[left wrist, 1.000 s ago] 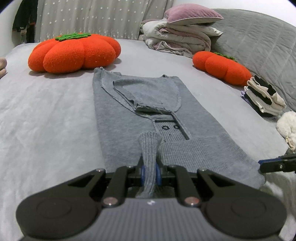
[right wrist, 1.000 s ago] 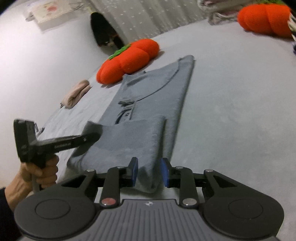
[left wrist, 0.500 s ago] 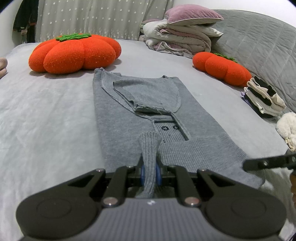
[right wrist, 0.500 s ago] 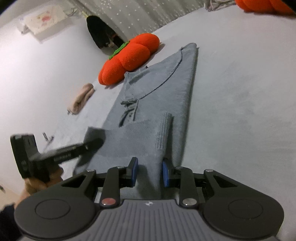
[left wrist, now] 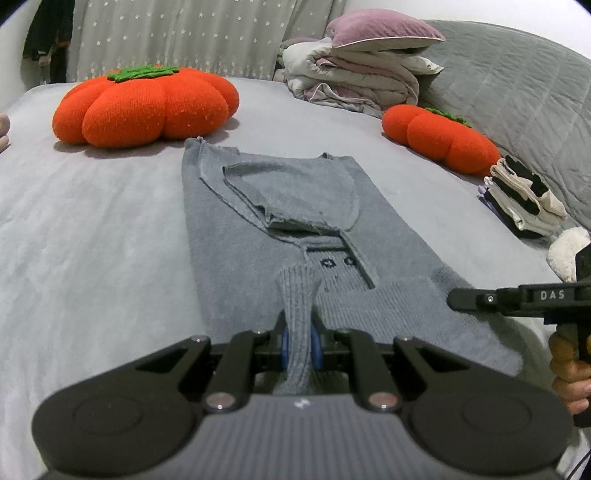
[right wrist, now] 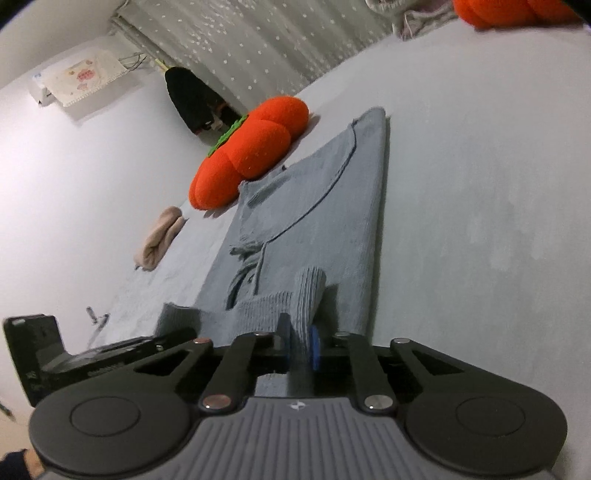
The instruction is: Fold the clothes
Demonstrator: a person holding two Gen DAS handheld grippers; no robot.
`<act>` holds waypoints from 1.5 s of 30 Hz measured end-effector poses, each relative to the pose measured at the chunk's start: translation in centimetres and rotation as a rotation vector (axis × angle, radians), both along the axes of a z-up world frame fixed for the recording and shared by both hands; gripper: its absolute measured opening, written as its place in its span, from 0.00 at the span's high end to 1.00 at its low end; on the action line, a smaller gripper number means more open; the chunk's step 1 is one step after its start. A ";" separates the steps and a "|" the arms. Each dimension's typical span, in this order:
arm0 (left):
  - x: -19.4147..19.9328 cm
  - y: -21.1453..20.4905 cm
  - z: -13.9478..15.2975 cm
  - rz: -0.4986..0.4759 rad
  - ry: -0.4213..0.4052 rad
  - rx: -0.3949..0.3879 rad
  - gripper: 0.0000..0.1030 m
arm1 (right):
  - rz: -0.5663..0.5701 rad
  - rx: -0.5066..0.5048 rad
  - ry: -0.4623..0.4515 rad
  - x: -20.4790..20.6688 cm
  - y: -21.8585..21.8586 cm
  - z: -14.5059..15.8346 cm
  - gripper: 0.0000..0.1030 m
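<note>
Gripping sweater hem (left wrist: 300,314), hands low

The left gripper (left wrist: 301,349) stays clamped on ribbed knit. The right gripper (right wrist: 299,345) has just closed on it too.

- The sweater (left wrist: 288,229) lies flat on the bed (left wrist: 92,240), its sleeve (left wrist: 295,192) folded across the chest.
- A big pumpkin cushion (left wrist: 144,107) sits beyond its far left corner, a smaller one (left wrist: 439,138) far right.
- Folded quilts (left wrist: 354,77) lie behind, a pillow (left wrist: 384,31) on top.
- A clothes stack (left wrist: 524,199) lies right of the sweater.
- A rolled towel (right wrist: 159,240) lies left of the sweater, near the big cushion.
</note>
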State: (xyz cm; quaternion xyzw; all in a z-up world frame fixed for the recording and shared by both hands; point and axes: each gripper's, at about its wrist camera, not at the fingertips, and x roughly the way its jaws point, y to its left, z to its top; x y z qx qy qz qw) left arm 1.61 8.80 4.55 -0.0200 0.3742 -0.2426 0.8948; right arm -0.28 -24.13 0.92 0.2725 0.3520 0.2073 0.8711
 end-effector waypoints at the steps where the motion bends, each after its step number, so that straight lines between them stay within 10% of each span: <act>1: 0.1 0.0 0.2 0.001 -0.003 -0.004 0.89 | -0.004 -0.016 -0.011 0.0 0.1 0.2 0.89; 45: 13.2 1.0 1.8 0.160 -0.084 -0.132 0.89 | -0.086 -0.375 -0.329 10.1 3.2 4.0 0.91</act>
